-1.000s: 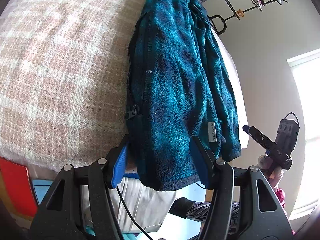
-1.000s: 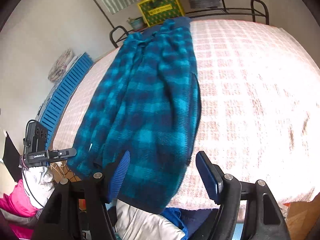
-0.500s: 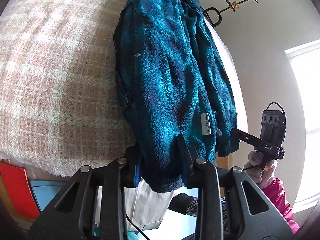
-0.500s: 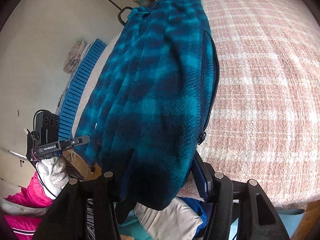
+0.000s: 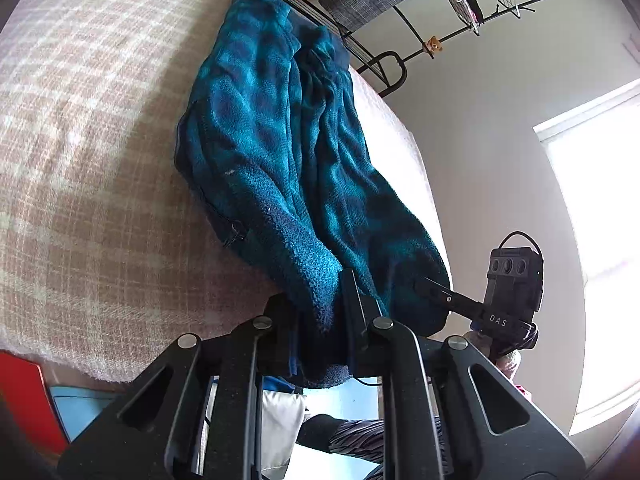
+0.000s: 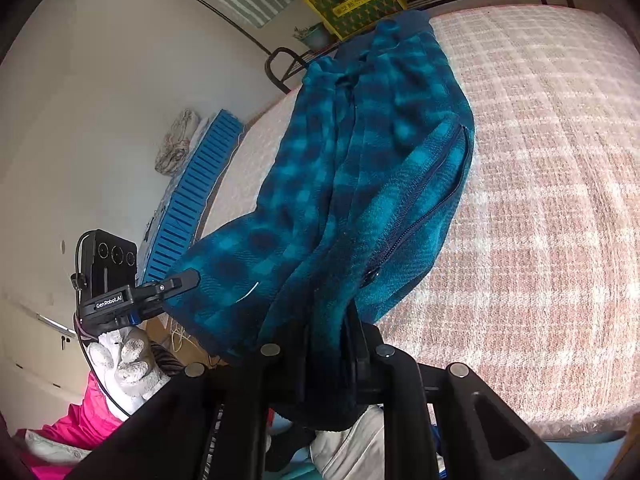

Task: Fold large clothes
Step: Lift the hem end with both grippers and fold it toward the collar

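The left gripper (image 5: 326,320) is pinched narrow on the near hem of the teal checked fleece jacket (image 5: 280,152), the cloth bunched dark between its fingers. The right gripper (image 6: 324,344) is likewise clamped on the jacket's (image 6: 360,184) hem, its fingers almost meeting through the folded fabric. Each camera sees the other gripper off to the side gripping the same edge: in the left wrist view the right one shows at the lower right, and in the right wrist view the left one shows at the lower left, held by a white-gloved hand (image 6: 124,364). The hem is lifted just off the near edge of the bed, while the rest of the jacket lies lengthwise across the pink plaid blanket (image 5: 80,160), zipper (image 6: 416,216) facing up. Beyond stand a black metal rack (image 5: 400,24) and a yellow box (image 6: 352,0).
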The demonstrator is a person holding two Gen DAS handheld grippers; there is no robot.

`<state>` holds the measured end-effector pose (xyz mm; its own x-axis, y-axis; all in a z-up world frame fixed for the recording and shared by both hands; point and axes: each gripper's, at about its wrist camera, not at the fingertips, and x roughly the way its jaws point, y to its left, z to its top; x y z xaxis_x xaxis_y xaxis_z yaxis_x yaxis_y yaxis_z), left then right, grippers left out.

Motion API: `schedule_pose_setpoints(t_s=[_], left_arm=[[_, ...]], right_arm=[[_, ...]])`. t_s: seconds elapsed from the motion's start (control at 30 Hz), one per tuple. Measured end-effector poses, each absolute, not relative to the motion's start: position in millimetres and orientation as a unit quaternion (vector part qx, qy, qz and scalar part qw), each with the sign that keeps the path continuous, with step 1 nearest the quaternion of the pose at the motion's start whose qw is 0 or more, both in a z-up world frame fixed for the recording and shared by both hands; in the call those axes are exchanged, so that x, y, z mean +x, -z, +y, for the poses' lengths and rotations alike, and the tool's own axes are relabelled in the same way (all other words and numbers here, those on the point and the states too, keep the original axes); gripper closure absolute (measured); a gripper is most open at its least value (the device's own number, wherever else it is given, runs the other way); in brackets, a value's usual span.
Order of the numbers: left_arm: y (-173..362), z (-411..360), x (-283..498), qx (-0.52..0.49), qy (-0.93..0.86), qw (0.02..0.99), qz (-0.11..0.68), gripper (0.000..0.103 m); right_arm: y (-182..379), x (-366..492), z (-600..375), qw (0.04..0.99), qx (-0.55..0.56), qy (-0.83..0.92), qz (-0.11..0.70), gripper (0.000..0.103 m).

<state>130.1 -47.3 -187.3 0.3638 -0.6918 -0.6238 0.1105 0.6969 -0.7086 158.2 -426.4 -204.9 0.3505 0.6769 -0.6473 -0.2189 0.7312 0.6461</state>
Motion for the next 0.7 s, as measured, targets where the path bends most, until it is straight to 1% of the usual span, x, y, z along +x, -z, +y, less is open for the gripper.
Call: schedule_pose_setpoints(t_s=[0.23, 0.37, 0.53, 0.7], left_arm=[[154, -47, 158, -0.307, 0.238, 0.787, 0.479, 0.089], [146, -43, 180, -0.324, 0.229, 0.787, 0.473, 0.089], [156, -41, 216, -0.339, 0.21, 0.784, 0.475, 0.089], [182, -40, 265, -0.359, 0.193, 0.769, 0.491, 0.089]], right_arm=[[179, 168, -447, 0.801, 0.292, -0.258, 0.456, 0.091], [165, 185, -446, 0.811, 0.308, -0.239, 0.436, 0.091], [161, 225, -435, 0.814, 0.316, -0.212, 0.439, 0.091], [178, 272, -439, 0.806, 0.336, -0.188, 0.45, 0.091]])
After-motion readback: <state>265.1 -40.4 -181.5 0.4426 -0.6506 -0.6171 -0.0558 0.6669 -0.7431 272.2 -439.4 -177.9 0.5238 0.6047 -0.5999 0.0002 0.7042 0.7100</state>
